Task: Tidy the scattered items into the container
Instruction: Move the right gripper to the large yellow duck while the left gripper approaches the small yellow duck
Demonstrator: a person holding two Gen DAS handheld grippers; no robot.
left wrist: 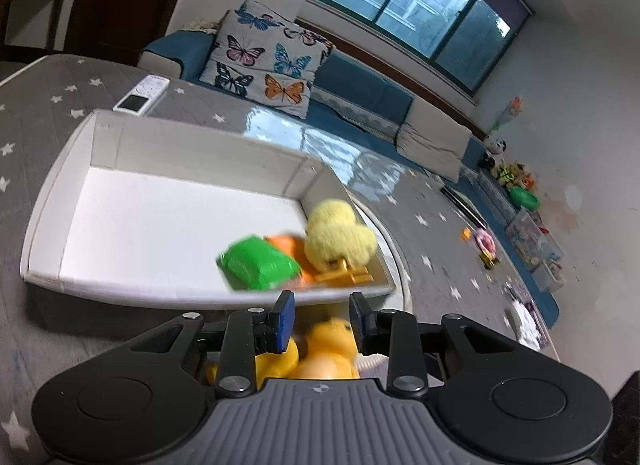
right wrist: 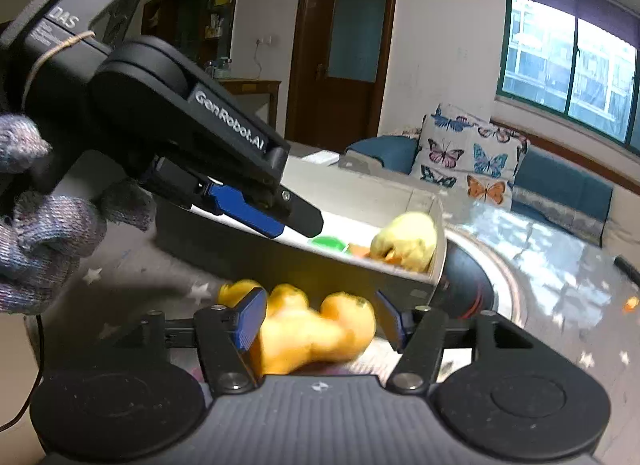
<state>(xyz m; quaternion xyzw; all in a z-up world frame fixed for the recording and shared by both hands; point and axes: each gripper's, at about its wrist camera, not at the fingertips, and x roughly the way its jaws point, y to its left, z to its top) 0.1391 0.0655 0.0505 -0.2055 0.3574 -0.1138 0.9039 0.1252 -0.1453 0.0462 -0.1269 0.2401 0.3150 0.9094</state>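
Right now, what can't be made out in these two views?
1. Orange item in the white box: left wrist view, blurred, mostly covered by the green toy and plush duck.
2. Yellow toy between the right gripper jaws: right wrist view, motion-blurred; contact with the pads unclear.
3. Same toy, left wrist view: largely hidden behind the left gripper.
4. Small toys beyond the box: too small to identify.

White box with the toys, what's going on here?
A person, one gloved hand showing, holds a gripper tool in each hand and is tidying toys into the white box. A green toy and a fluffy yellow plush already lie inside. The right gripper has its jaws apart around an orange-yellow toy outside the box. The left gripper hovers at the rim, holding nothing.
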